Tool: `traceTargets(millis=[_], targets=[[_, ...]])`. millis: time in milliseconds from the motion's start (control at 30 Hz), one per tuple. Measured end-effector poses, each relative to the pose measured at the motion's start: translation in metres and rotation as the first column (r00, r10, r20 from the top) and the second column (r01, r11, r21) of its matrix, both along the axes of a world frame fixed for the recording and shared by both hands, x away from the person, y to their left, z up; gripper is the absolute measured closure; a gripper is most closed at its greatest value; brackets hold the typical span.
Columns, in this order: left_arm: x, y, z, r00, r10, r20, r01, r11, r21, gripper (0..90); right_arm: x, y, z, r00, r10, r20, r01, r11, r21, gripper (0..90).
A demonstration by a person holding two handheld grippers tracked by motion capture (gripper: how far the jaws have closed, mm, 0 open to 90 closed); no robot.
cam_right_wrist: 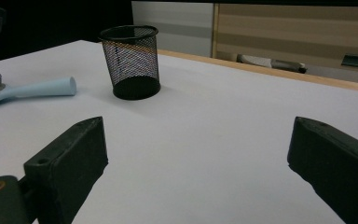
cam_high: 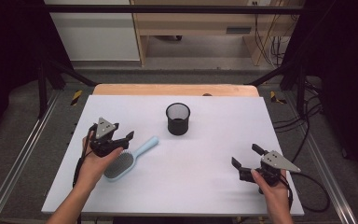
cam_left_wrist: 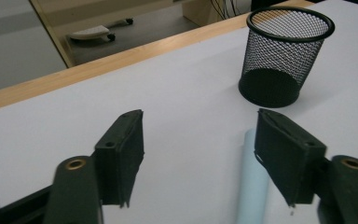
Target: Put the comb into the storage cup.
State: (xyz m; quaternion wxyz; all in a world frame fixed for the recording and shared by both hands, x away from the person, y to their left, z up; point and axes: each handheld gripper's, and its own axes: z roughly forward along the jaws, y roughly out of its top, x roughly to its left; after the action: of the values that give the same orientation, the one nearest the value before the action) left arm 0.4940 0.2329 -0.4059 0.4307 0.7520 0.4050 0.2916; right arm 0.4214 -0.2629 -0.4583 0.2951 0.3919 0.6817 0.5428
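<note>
A light blue hairbrush (cam_high: 129, 158) lies flat on the white table (cam_high: 205, 186), its handle pointing up and right toward a black mesh cup (cam_high: 178, 119) standing upright. My left gripper (cam_high: 123, 130) is open just above the brush head, which the hand partly covers. In the left gripper view the open left gripper (cam_left_wrist: 200, 140) holds nothing, with the brush handle (cam_left_wrist: 254, 182) beside the right jaw and the mesh cup (cam_left_wrist: 284, 56) ahead. My right gripper (cam_high: 246, 155) is open at the front right; the right gripper view shows the right gripper (cam_right_wrist: 200, 135) holding nothing, the cup (cam_right_wrist: 133, 60) and brush (cam_right_wrist: 28, 88) far off.
A wooden strip (cam_high: 175, 89) runs along the table's far edge. Metal rails (cam_high: 23, 154) flank the table, and cables (cam_high: 307, 135) lie on the floor at the right. Bare table surface lies between the two grippers.
</note>
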Motion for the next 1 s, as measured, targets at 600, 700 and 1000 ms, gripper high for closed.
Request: traceTargets(millis=[600,700,1000], targets=[[0.017,-0.016,-0.007,0.9814,-0.092,-0.169,0.109,0.9895,0.095,88.1,0.000,0.001,-0.001,0.9999,0.004,-0.010,-0.004,1.000,0.000,5.5],[0.022,-0.018,-0.009,0.9781,-0.089,-0.188,0.111,0.9875,0.112,90.0,0.000,0.001,-0.001,0.9999,0.003,-0.011,-0.003,1.000,-0.005,5.7],[0.028,-0.023,-0.013,0.9710,-0.098,-0.218,0.129,0.9826,0.134,90.0,0.001,0.001,-0.001,0.9999,0.009,-0.012,-0.009,1.000,-0.004,5.7]])
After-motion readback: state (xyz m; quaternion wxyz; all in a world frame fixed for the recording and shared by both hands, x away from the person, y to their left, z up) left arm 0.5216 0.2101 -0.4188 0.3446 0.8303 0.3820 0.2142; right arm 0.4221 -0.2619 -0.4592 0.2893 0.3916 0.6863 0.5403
